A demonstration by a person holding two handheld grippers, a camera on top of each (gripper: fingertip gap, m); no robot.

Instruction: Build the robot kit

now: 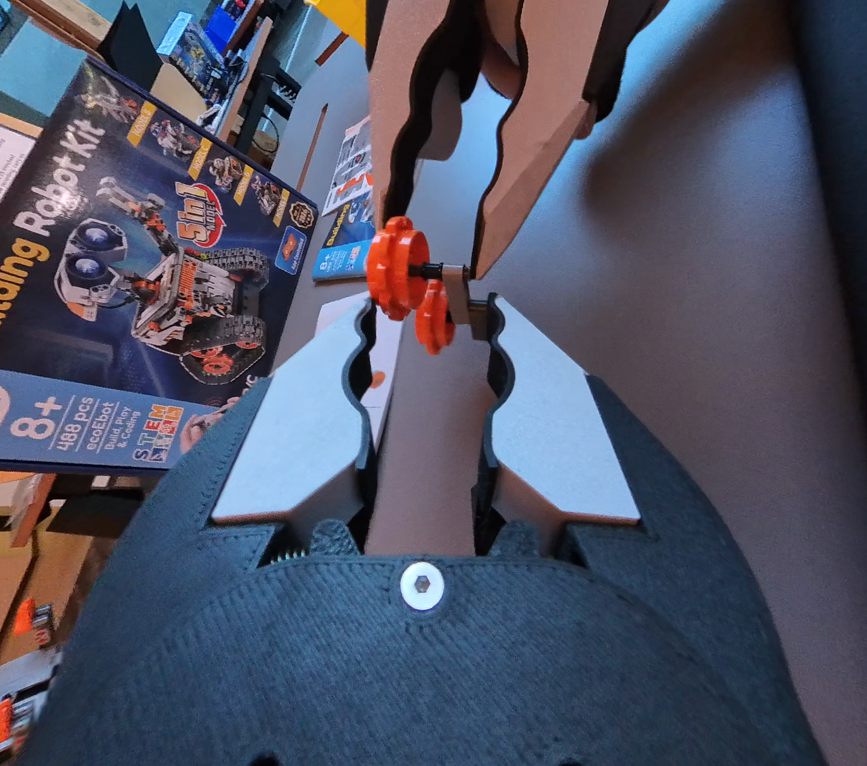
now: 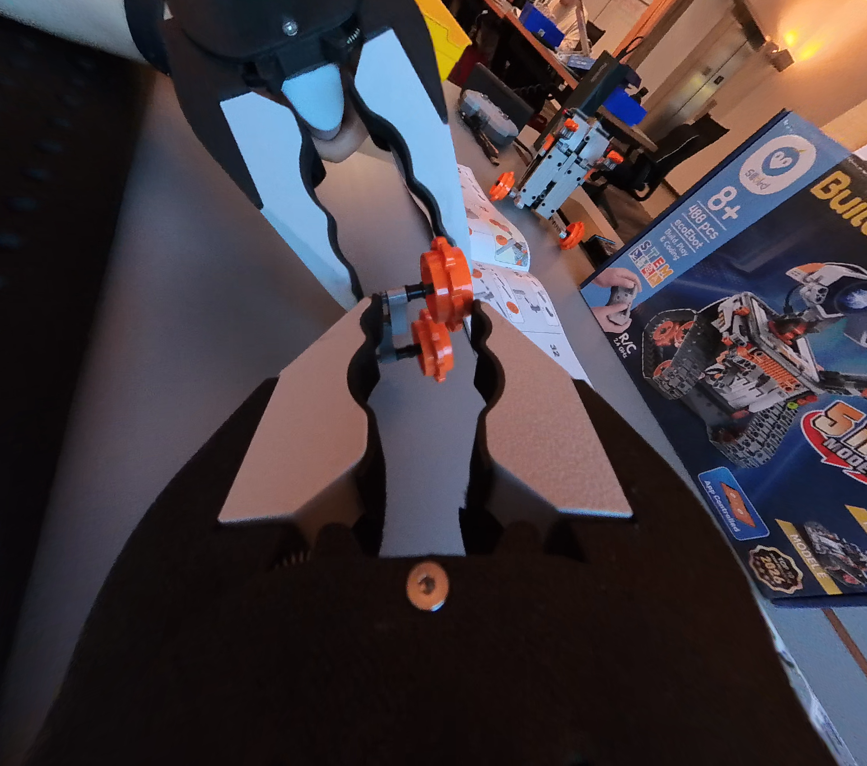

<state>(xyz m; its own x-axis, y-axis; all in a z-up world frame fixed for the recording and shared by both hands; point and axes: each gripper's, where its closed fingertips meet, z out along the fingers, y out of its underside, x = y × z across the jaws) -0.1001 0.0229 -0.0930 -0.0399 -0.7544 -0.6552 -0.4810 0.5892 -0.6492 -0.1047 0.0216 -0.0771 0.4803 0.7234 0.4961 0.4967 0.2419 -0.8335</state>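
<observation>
A small assembly (image 1: 422,288) is held in the air between both grippers: a grey beam (image 1: 456,291) with two black pins, a large orange toothed wheel (image 1: 396,267) and a smaller one (image 1: 434,316). My left gripper (image 1: 431,305) closes on it from below in the left wrist view, one fingertip by the large wheel, the other on a pin end. The right gripper (image 1: 431,246) reaches in from above and pinches the wheel's rim and the beam. In the right wrist view, my right gripper (image 2: 424,307) clamps the beam (image 2: 396,316) and large wheel (image 2: 445,279), with the left gripper (image 2: 401,270) opposite.
A blue robot-kit box (image 1: 140,251) (image 2: 750,345) lies on the grey table (image 1: 657,321) (image 2: 187,321). An open instruction booklet (image 1: 349,227) (image 2: 511,288) lies behind the grippers. A part-built grey model (image 2: 558,171) stands farther back, with a yellow bin (image 2: 436,16). People sit at far benches. The tips of both grippers are at nearly the same place.
</observation>
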